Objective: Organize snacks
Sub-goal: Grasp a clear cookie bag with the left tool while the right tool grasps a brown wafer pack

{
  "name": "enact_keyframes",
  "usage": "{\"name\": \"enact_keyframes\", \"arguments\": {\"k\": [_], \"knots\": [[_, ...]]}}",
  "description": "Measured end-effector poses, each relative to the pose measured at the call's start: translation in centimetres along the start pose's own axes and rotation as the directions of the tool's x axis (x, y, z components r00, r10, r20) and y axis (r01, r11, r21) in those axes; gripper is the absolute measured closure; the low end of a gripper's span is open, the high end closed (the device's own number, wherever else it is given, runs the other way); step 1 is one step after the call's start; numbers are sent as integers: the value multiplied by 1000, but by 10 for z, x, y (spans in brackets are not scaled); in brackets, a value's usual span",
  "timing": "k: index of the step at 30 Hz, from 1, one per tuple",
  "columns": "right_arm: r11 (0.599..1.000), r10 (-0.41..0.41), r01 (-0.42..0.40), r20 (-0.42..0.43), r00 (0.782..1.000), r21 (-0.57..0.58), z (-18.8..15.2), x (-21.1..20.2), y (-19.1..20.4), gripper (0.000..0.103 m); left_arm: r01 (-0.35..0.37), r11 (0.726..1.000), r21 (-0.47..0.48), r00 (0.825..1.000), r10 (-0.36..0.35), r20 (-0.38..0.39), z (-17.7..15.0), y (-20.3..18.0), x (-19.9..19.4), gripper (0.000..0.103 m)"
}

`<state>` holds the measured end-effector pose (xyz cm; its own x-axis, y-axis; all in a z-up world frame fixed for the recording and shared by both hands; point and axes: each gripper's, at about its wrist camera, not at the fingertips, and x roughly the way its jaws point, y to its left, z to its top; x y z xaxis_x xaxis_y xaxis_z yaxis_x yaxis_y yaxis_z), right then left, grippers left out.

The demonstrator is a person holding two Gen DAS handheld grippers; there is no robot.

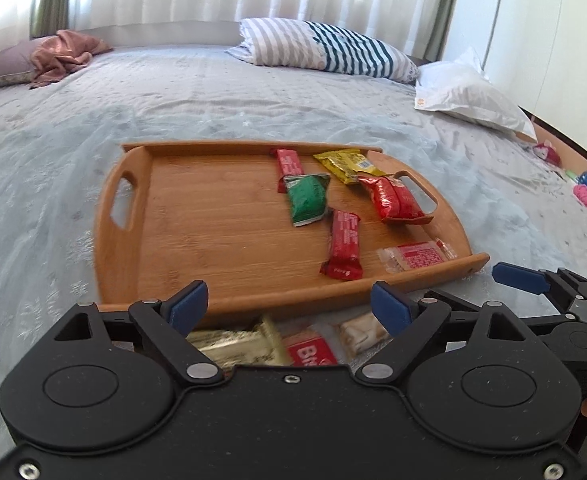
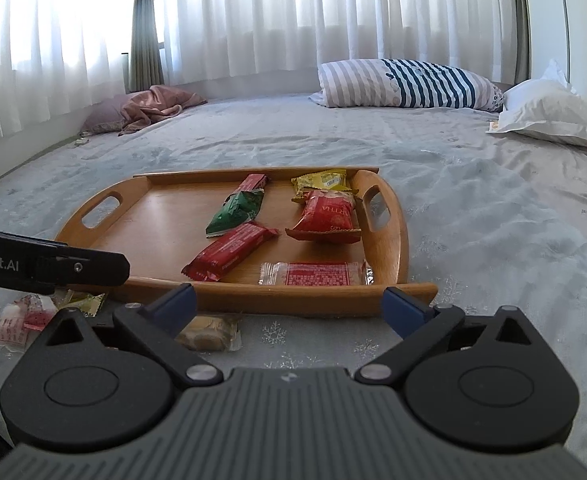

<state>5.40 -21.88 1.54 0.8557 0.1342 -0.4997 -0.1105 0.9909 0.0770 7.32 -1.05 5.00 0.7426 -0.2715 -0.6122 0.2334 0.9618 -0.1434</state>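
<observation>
wooden tray (image 1: 181, 240) of snacks on a pale blue bed (image 1: 213, 92), striped pillow (image 1: 325, 46) and sheer curtains (image 2: 253, 12) behind, loose snacks (image 1: 237, 346) at the near edge, left tongs (image 1: 289, 306) and right tongs (image 2: 289, 306) wide open, empty

tray (image 1: 133, 216) brown | green pkt (image 1: 307, 198) | pillow (image 2: 409, 84) striped blue/wht

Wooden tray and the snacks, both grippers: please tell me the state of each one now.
Wooden tray: flat on the bed, partly filled.
Green packet: in the tray, sealed, overlapping a red bar.
Clear-wrapped red snack: in the tray, by the near rim.
Beige snack: on the bed, outside the tray.
Left gripper: open, empty.
Right gripper: open, empty.
</observation>
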Motion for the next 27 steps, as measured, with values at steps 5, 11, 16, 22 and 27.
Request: {"name": "enact_keyframes", "arguments": {"k": [5,11,16,22,27], "knots": [[1000,4,-4,22,1000,7,-11,-9,8,0,-54,998,-11,998,54,35,-16,10,-20,12],[1000,7,-8,36,999,6,-23,-17,22,0,-112,993,-34,992,114,52,-36,21,-34,10],[1000,16,-16,30,999,0,-33,-20,33,0,-154,987,-34,987,156,50,-49,25,-36,9],[1000,21,-21,14,1000,-19,-43,-21,45,0,-171,985,-35,984,172,51,-57,33,-33,9],[997,59,-60,-10,998,-49,-49,-21,55,3,-180,984,-12,982,180,57,-55,36,-24,9]]}}
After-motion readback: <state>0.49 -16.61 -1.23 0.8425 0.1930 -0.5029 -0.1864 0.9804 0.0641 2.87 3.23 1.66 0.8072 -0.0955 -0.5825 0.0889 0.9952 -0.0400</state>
